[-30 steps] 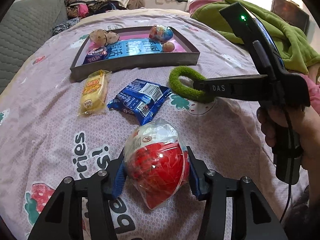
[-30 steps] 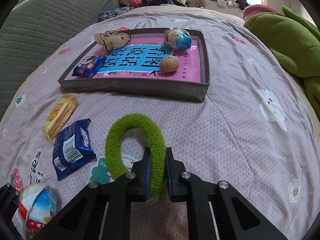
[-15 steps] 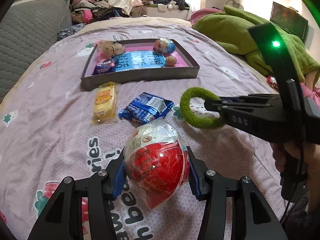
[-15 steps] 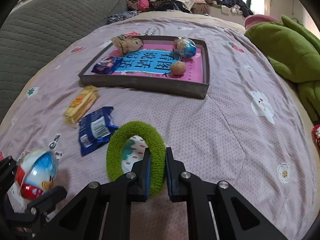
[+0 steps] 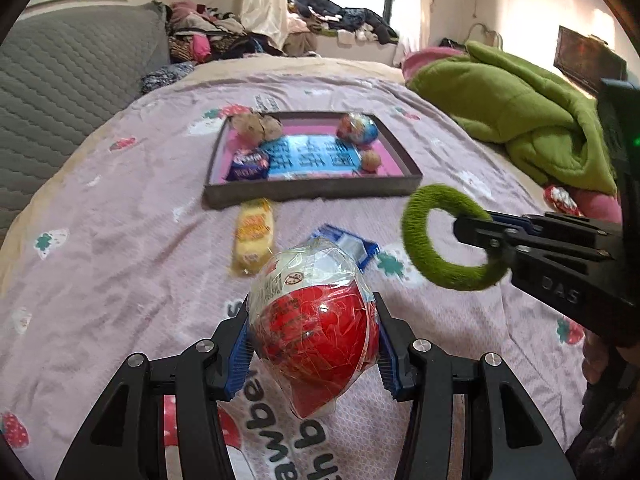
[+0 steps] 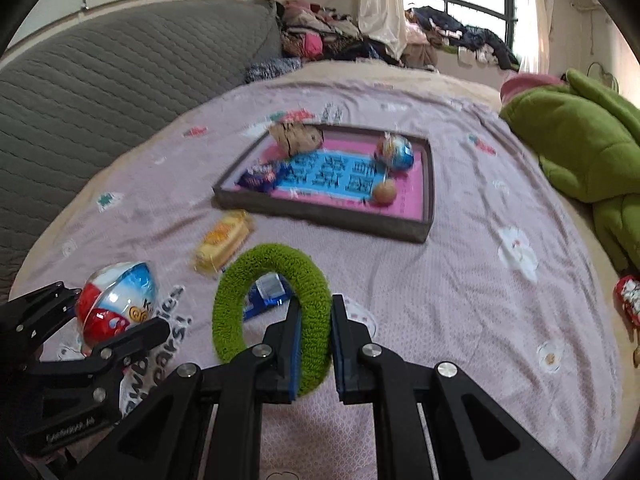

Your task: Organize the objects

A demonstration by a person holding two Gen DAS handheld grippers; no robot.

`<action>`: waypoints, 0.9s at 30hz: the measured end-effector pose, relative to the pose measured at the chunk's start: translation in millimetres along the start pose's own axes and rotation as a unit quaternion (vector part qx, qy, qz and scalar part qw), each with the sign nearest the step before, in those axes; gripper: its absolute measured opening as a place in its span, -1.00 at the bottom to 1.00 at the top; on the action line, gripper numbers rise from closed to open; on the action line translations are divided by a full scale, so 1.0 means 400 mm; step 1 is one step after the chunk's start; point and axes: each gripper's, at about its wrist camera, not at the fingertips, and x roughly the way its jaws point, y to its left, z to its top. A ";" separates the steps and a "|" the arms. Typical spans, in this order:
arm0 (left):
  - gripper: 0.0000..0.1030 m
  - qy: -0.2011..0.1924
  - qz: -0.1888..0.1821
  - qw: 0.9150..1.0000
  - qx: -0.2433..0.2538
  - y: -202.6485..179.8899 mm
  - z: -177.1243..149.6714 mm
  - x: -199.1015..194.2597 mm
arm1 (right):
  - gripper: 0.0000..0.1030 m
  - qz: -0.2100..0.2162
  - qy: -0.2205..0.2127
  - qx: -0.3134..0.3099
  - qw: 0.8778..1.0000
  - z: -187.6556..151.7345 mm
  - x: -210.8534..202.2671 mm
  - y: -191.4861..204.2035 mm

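Observation:
My left gripper (image 5: 314,344) is shut on a red and white wrapped toy egg (image 5: 312,312), held above the bedspread; it also shows in the right wrist view (image 6: 114,304). My right gripper (image 6: 316,336) is shut on a green fuzzy ring (image 6: 272,308), lifted off the bed; the ring shows in the left wrist view (image 5: 448,236). A grey tray (image 5: 312,192) with a pink and blue floor lies ahead, holding a blue egg (image 5: 358,128), a small nut (image 5: 370,160), a purple packet (image 5: 248,162) and a beige cloth item (image 5: 256,128).
A yellow snack pack (image 5: 254,236) and a blue packet (image 5: 352,244) lie on the bedspread before the tray. A green blanket (image 5: 520,112) is piled at the right. A grey quilted headboard (image 6: 100,92) is at the left. Clothes are heaped at the back.
Both grippers have risen and pulled back from the bed with their loads. The green ring is off the bedspread, and the tray looks farther away.

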 end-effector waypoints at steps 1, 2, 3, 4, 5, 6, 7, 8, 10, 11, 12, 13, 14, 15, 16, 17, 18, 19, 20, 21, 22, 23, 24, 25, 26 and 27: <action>0.04 -0.003 0.004 1.000 -0.002 0.004 0.008 -0.005 | -0.75 0.001 -0.007 0.000 1.000 0.008 -0.010 0.001; 0.04 -0.007 0.006 1.000 -0.004 0.009 0.018 -0.010 | -0.75 0.003 -0.011 0.000 1.000 0.015 -0.016 0.000; 0.04 -0.011 0.007 1.000 -0.005 0.013 0.027 -0.014 | -0.75 0.004 -0.017 -0.001 1.000 0.022 -0.025 0.001; 0.04 -0.016 0.010 1.000 -0.007 0.018 0.040 -0.021 | -0.75 0.004 -0.021 -0.003 1.000 0.027 -0.030 0.002; 0.04 -0.019 0.011 1.000 -0.008 0.022 0.048 -0.026 | -0.75 0.004 -0.027 -0.004 1.000 0.036 -0.039 0.003; 0.04 -0.024 0.011 1.000 -0.009 0.024 0.058 -0.032 | -0.75 0.004 -0.031 -0.005 1.000 0.039 -0.046 0.003; 0.04 -0.029 0.013 0.999 -0.009 0.027 0.069 -0.039 | -0.75 0.005 -0.035 -0.006 0.999 0.045 -0.052 0.003; 0.04 -0.034 0.016 0.999 -0.008 0.029 0.080 -0.046 | -0.75 0.004 -0.041 -0.007 0.999 0.054 -0.060 0.005; 0.04 -0.042 0.017 0.999 -0.007 0.031 0.100 -0.058 | -0.75 0.005 -0.050 -0.010 0.999 0.068 -0.073 0.007; 0.04 -0.046 0.019 0.999 -0.005 0.030 0.111 -0.063 | -0.75 0.003 -0.056 -0.012 0.998 0.077 -0.080 0.009; 0.04 -0.050 0.020 0.999 -0.003 0.029 0.123 -0.067 | -0.75 0.002 -0.061 -0.014 0.998 0.085 -0.086 0.010; 0.04 -0.053 0.021 0.998 0.000 0.028 0.132 -0.070 | -0.75 0.003 -0.065 -0.016 0.998 0.094 -0.092 0.011; 0.04 -0.057 0.022 0.998 0.002 0.027 0.142 -0.074 | -0.75 0.003 -0.071 -0.019 0.997 0.103 -0.100 0.012; 0.04 -0.061 0.023 0.998 0.004 0.025 0.152 -0.077 | -0.75 0.002 -0.075 -0.022 0.997 0.111 -0.105 0.013; 0.04 -0.064 0.025 0.998 0.006 0.024 0.162 -0.080 | -0.75 0.001 -0.081 -0.022 0.997 0.118 -0.112 0.012; 0.04 -0.068 0.025 0.997 0.006 0.024 0.172 -0.083 | -0.75 0.002 -0.087 -0.020 0.996 0.126 -0.122 0.008; 0.04 -0.070 0.024 0.997 0.006 0.024 0.182 -0.085 | -0.75 0.005 -0.092 -0.019 0.996 0.131 -0.132 0.005; 0.04 -0.073 0.024 0.997 0.006 0.026 0.191 -0.087 | -0.75 0.007 -0.097 -0.018 0.995 0.138 -0.139 0.002; 0.04 -0.075 0.024 0.997 0.007 0.027 0.201 -0.087 | -0.75 0.007 -0.103 -0.017 0.995 0.147 -0.146 -0.003; 0.04 -0.076 0.025 0.997 0.006 0.028 0.210 -0.088 | -0.75 0.007 -0.106 -0.017 0.994 0.151 -0.149 -0.003; 0.04 -0.077 0.025 0.997 0.006 0.030 0.218 -0.088 | -0.75 0.009 -0.108 -0.015 0.994 0.156 -0.150 -0.009; 0.04 -0.078 0.026 0.997 0.007 0.030 0.229 -0.086 | -0.75 0.011 -0.109 -0.011 0.994 0.161 -0.150 -0.016; 0.04 -0.080 0.028 0.996 0.008 0.031 0.237 -0.086 | -0.75 0.011 -0.110 -0.006 0.994 0.165 -0.149 -0.022; 0.04 -0.082 0.029 0.996 0.008 0.032 0.245 -0.086 | -0.75 0.011 -0.111 -0.002 0.994 0.168 -0.149 -0.027; 0.04 -0.084 0.030 0.996 0.009 0.033 0.254 -0.085 | -0.75 0.011 -0.113 0.001 0.994 0.171 -0.150 -0.031; 0.04 -0.086 0.032 0.996 0.010 0.033 0.264 -0.085 | -0.75 0.010 -0.114 0.002 0.993 0.174 -0.151 -0.033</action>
